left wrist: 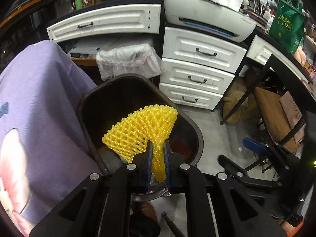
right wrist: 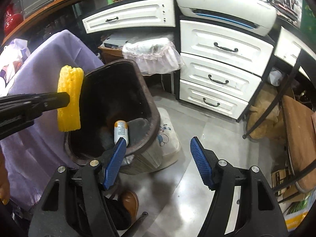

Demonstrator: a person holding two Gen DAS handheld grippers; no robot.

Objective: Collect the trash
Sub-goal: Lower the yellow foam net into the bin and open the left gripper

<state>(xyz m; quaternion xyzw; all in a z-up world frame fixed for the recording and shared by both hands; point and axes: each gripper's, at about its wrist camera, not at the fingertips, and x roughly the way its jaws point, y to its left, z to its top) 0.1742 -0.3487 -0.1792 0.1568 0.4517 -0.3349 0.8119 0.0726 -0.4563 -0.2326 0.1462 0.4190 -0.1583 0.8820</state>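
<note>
A: Left wrist view, entry one. Left hand-held gripper (left wrist: 158, 156) is clamped on a yellow foam fruit-netting sleeve (left wrist: 142, 130), blue pads pressing its lower end from both sides. The sleeve fans out above the mouth of the dark brown plastic trash bin (left wrist: 197, 132), not yet let go.

B: Confirmed from the right wrist view. The sleeve (right wrist: 70, 98) hangs over the bin's near-left rim (right wrist: 156, 116), beside the purple cloth (right wrist: 39, 75). Right hand-held gripper (right wrist: 160, 158) is spread wide with nothing between its fingers.

A: Anything already in the bin?

B: A white tube-shaped container with an orange-tipped end (right wrist: 120, 131) lies inside, near the rim by the right gripper's left finger. Other dark contents, too dim to identify.

A: Progress judgement: at least one item binned, sleeve awaiting drop. Remaining: release it over the opening.

B: Further trash on the grey floor (right wrist: 197, 177): none that I can pick out.
</note>
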